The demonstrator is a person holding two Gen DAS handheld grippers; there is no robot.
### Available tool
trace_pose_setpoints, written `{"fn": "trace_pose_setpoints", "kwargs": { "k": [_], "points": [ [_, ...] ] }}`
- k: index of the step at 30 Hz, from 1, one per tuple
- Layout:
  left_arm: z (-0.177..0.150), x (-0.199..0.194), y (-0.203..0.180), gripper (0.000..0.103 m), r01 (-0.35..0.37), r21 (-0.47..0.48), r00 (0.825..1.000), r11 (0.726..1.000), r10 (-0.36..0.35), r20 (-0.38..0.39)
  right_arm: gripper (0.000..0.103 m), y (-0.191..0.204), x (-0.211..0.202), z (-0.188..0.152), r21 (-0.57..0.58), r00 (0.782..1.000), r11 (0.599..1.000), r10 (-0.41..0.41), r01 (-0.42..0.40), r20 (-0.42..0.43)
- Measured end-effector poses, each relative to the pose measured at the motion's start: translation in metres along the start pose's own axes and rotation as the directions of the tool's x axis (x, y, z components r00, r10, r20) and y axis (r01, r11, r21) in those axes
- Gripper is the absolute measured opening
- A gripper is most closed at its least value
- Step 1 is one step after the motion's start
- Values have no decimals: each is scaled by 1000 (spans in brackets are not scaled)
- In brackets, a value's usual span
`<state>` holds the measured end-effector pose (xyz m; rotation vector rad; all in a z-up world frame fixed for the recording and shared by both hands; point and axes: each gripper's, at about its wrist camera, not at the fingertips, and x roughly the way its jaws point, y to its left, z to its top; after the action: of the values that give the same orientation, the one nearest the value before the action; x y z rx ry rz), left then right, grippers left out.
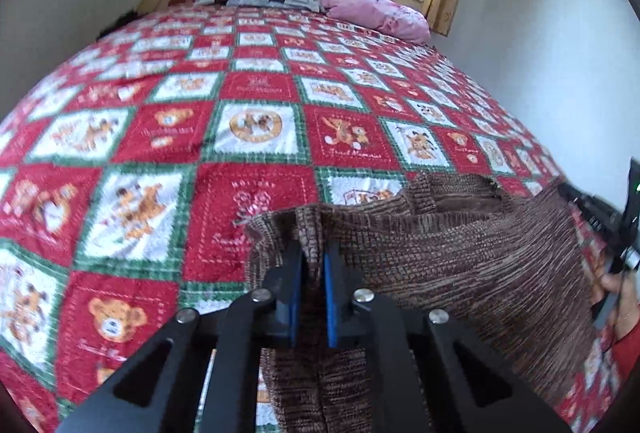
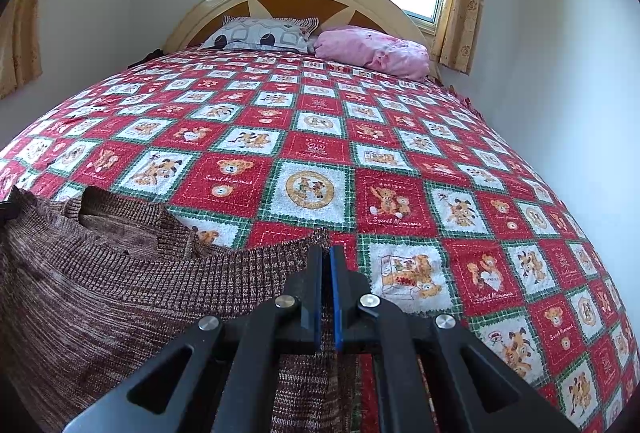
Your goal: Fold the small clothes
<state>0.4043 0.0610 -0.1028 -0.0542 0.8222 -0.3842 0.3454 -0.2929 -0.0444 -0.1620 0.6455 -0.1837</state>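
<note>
Broadly, a bed [image 2: 320, 161] under a teddy-bear quilt [image 1: 256, 89] carries the brown knit sweater [image 2: 80, 293] at its near edge, stretched between the left gripper [image 1: 311, 257] and right gripper [image 2: 326, 265], each clenched on its fabric.

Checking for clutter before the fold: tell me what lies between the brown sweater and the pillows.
Only bare teddy-bear quilt lies between the brown sweater and the two pillows. The right wrist view shows it best.
</note>
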Motion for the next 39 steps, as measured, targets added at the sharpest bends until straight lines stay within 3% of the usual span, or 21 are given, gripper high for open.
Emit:
{"fn": "trace_pose_setpoints", "kwargs": {
  "k": [7, 12, 18, 21, 23, 24, 25, 27, 30, 32, 35, 39],
  "points": [
    [13, -17, 9, 9, 11, -93, 997, 996, -4, 75, 3, 1, -25, 13, -5, 997, 1000, -5, 5, 79],
    [20, 3, 10, 9, -49, -115, 996, 992, 57, 70, 3, 5, -8, 22, -9, 997, 999, -45, 46, 68],
    [11, 26, 21, 10, -69, -165, 998, 984, 69, -4, 3, 4, 30, 9, -1, 999, 1000, -1, 1, -46],
    [13, 27, 20, 17, -102, -156, 994, 983, 97, -40, 4, 5, 57, 1, -5, 978, 999, 44, -46, -203],
    [13, 23, 21, 19, -92, -164, 995, 982, 83, -60, 4, 1, 60, 2, 18, 972, 998, 58, -55, -227],
    [14, 16, 23, 27, -88, -183, 995, 979, 76, -70, 5, -3, 58, 4, 36, 969, 997, 75, -68, -235],
    [14, 11, 25, 46, -97, -197, 994, 976, 83, -77, 5, -8, 52, 6, 61, 964, 995, 96, -84, -246],
    [11, -9, 31, 64, -106, -223, 994, 969, 95, -62, 5, -20, 33, 6, 101, 967, 991, 111, -90, -228],
    [1, -44, 32, 65, -89, -223, 996, 971, 91, -3, 5, -47, -28, -7, 181, 993, 983, 62, -43, -104],
    [-13, -64, 16, 65, -72, -186, 996, 980, 79, 32, 5, -47, -59, -19, 175, 995, 982, 81, -69, -60],
    [-35, -76, -21, 65, -48, -100, 997, 994, 54, 49, 5, -32, -96, -47, 130, 989, 984, 133, -125, -59],
    [-68, -70, -54, 65, -69, -16, 997, 998, 69, 19, 5, -10, -109, -83, 125, 969, 973, 211, -196, -129]
  ]
}}
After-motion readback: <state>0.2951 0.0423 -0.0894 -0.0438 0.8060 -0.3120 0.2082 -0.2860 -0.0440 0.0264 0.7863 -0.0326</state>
